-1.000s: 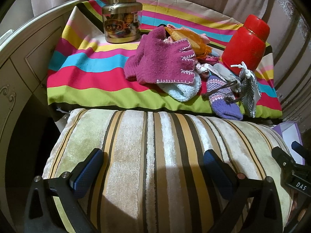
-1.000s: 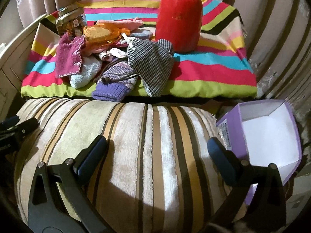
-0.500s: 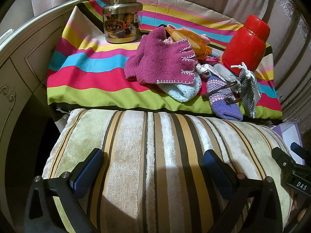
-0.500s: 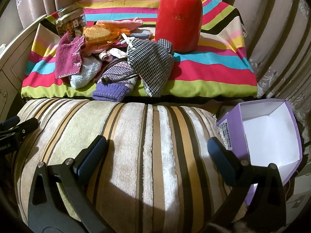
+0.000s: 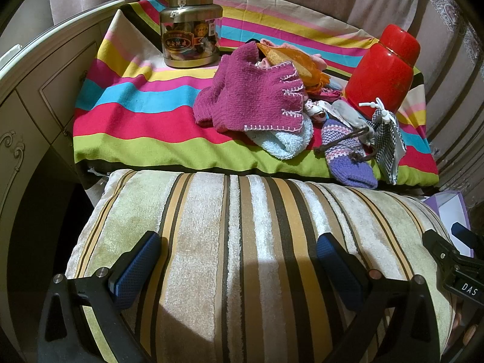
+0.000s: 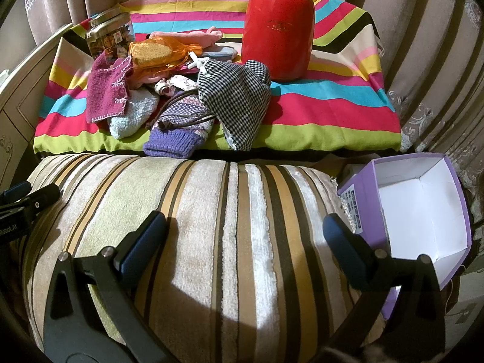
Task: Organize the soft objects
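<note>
We look forward along two handheld grippers, both hovering over a plush striped cushion (image 5: 242, 242) in cream, gold and brown. The left gripper (image 5: 239, 260) has its blue-padded fingers spread wide apart with nothing between them. The right gripper (image 6: 245, 239) is likewise spread wide and holds nothing. From the left view we see the edge of the right gripper with the white letters "DAS"; from the right view the left gripper's body shows "RobotAI", partly cut off.

Behind the cushion lies a brightly striped cloth (image 5: 136, 115). On it sits the pile of soft things: a magenta knitted piece (image 5: 257, 99) with white stitching on top, a pale blue fuzzy item (image 5: 284, 142) beneath it, a purple patterned knit sock (image 5: 345, 157) at the front edge, a black-and-white checked pouch (image 6: 239, 99) beside it, and an orange mesh bag (image 6: 157, 51) at the back.

A metal-lidded jar (image 5: 189, 30) stands at the rear left of the cloth; its dark label carries gold Chinese characters we cannot read surely. A red canister (image 6: 278, 33) stands rear right, with a small gold emblem too fine to read.

To the right of the cushion an open purple box (image 6: 366, 199) with white insides has a printed label, unreadable.
</note>
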`<state>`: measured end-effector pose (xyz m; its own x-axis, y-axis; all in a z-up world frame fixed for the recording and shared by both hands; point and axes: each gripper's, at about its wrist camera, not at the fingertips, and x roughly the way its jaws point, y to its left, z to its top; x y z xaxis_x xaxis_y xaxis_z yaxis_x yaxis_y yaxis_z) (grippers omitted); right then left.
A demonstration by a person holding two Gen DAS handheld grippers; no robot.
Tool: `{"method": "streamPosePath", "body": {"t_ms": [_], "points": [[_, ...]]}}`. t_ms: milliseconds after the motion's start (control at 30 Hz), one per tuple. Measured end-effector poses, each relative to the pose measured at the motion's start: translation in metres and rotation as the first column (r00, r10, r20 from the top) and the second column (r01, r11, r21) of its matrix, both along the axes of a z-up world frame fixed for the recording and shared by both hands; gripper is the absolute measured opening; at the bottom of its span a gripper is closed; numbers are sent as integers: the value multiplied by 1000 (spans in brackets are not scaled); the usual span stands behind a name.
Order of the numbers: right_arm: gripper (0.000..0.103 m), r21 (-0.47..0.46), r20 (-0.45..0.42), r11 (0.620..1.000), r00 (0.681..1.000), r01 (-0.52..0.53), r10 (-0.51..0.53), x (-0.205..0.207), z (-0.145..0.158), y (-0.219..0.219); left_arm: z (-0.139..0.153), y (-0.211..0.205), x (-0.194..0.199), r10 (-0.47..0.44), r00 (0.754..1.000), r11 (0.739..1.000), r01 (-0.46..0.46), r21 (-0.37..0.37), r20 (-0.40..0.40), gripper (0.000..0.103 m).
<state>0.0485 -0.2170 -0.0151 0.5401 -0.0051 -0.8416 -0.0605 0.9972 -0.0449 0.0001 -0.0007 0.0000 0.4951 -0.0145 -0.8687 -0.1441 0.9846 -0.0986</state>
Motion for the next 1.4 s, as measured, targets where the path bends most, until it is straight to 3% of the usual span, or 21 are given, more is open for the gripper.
{"method": "streamPosePath", "body": {"t_ms": [233,400,467,633,733,800,900,1033,1167,1333,1400], "points": [[103,62,-26,998,1000,1,0,4,1,-7,7,0,4,1,1000,1000,-1,18,-1,103],[103,149,-35,988,999,27,-22,25,11,-21,26,10,26,-2,999,999,4,-50,47,103],[103,156,-17,987,1000,21,-18,39,17,-20,33,15,46,1,998,998,2,-58,55,103],[103,166,-48,986,999,-14,23,77,12,-14,23,23,105,-6,998,999,4,-34,-55,103],[103,170,-47,985,998,-23,31,97,10,-12,14,33,137,35,998,999,-36,-20,-48,102],[103,154,-37,988,998,-35,41,107,9,-11,3,42,155,61,997,998,-62,-17,-56,93],[103,134,-29,990,998,-51,56,122,6,-8,-15,47,170,67,994,996,-72,-53,-86,70],[103,134,-32,988,997,-72,76,134,-3,-6,-24,53,169,63,997,995,-66,-76,-47,20],[97,183,-23,979,995,-89,95,134,-8,-12,-1,54,148,73,994,995,-67,-70,83,14],[91,257,-41,962,994,-89,103,131,-15,-20,28,46,117,80,962,995,-63,-74,261,14],[91,278,-54,957,994,-79,98,132,-18,-22,33,43,114,75,953,995,-51,-87,293,14]]}}
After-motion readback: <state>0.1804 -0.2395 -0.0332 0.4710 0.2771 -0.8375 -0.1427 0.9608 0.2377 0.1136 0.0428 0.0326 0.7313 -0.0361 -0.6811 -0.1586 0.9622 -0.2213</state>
